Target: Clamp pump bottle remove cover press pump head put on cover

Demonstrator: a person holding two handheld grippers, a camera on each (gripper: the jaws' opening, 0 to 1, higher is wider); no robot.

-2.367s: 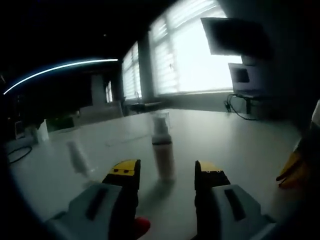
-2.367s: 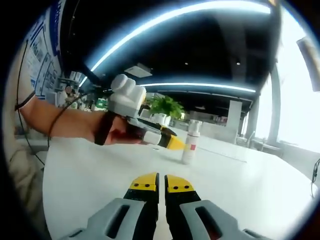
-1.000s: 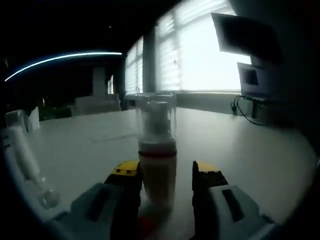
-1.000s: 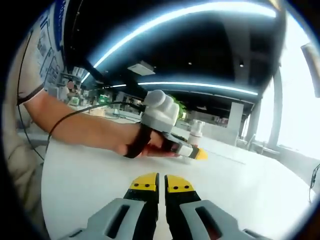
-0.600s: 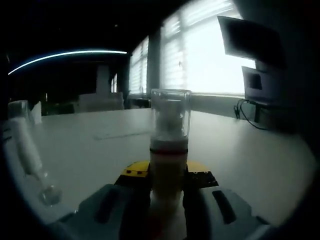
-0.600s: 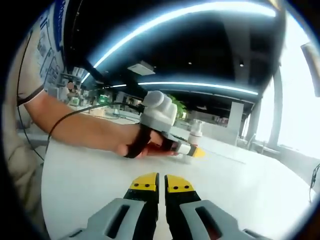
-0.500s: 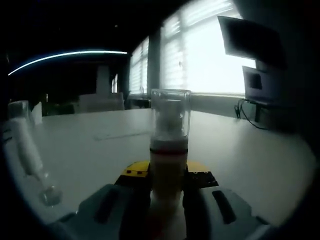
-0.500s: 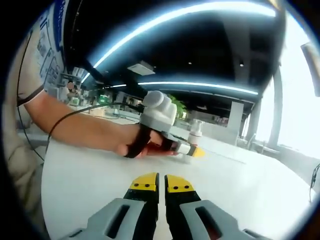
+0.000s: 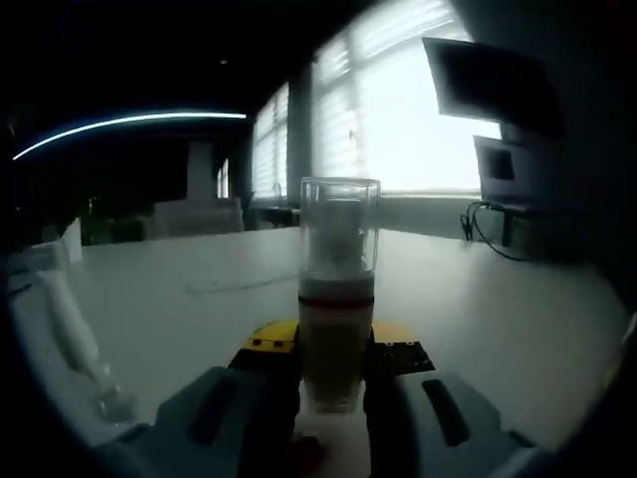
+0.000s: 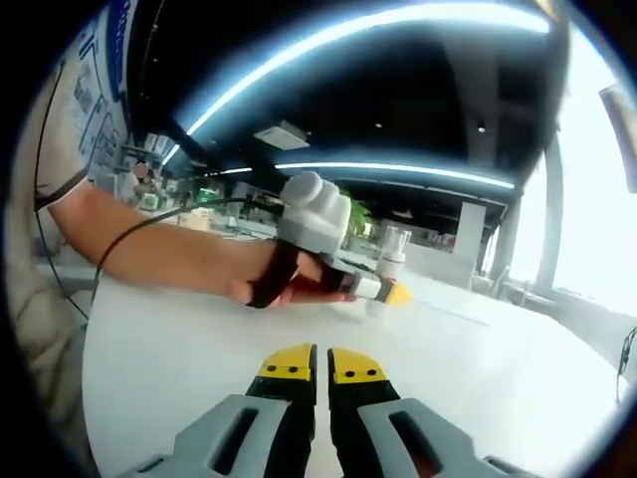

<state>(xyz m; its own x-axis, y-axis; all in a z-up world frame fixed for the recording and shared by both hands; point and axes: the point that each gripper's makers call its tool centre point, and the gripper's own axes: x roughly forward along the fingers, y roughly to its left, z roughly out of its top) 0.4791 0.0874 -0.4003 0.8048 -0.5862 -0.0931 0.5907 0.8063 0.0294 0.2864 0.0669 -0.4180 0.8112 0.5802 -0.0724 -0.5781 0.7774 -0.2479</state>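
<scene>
Grip confirmed: your left gripper is clamping the pale cylindrical pump bottle with a red band, its yellow-tipped grey jaws pressing in on the lower body from both sides. The bottle is standing upright between them over the smooth white table. The clear, glossy plastic cover is sitting on top, and the white pump head is showing through it.

In the right gripper view you are holding that left gripper out ahead, your hand wrapped around its handle, the bottle rising small above its yellow tip. Your right gripper is holding nothing; its jaws are lying almost together with a thin slit between them, low over the table.

A slim translucent tube-like item is lying tilted at the left in the left gripper view, too blurred to identify.
</scene>
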